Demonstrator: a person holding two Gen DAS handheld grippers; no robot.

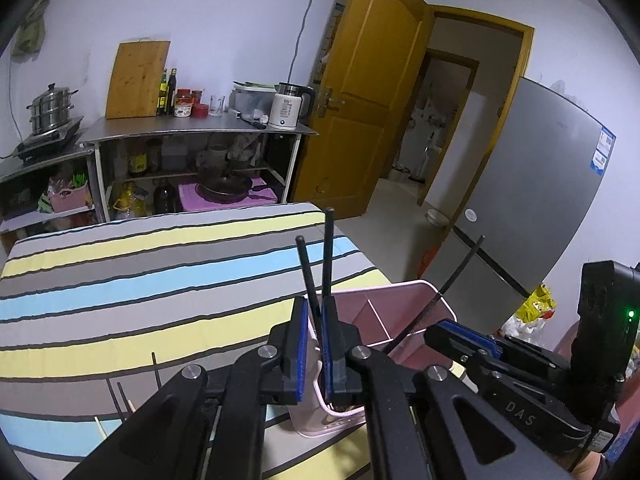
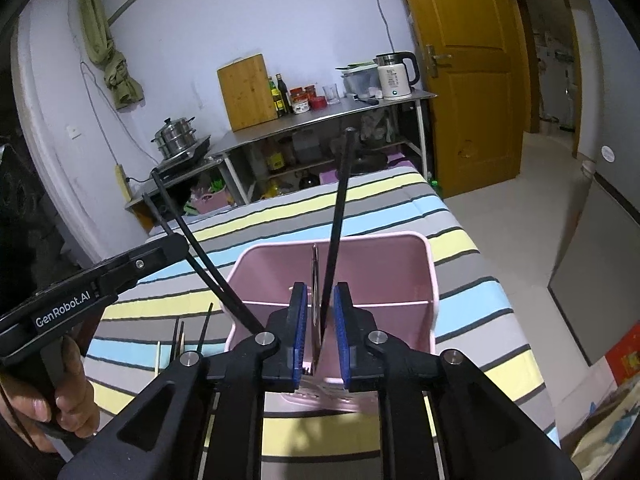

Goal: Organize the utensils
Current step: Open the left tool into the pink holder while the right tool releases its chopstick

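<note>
A pink divided utensil holder (image 1: 404,300) (image 2: 384,264) stands on the striped table. My left gripper (image 1: 316,344) is shut on two black chopsticks (image 1: 320,264), held upright over the holder's near left corner. They show again in the right wrist view (image 2: 188,232). My right gripper (image 2: 320,332) is narrowly closed on one black chopstick (image 2: 338,216) beside a metal utensil (image 2: 316,300) standing in the holder. The right gripper also shows in the left wrist view (image 1: 460,332) with its chopstick (image 1: 452,280) slanting into the holder.
Several loose chopsticks (image 1: 120,396) (image 2: 180,344) lie on the striped tablecloth (image 1: 120,280) left of the holder. A steel kitchen shelf (image 1: 200,132) with kettle, bottles and cutting board stands behind. A fridge (image 1: 540,200) and open wooden door (image 1: 372,80) are at right.
</note>
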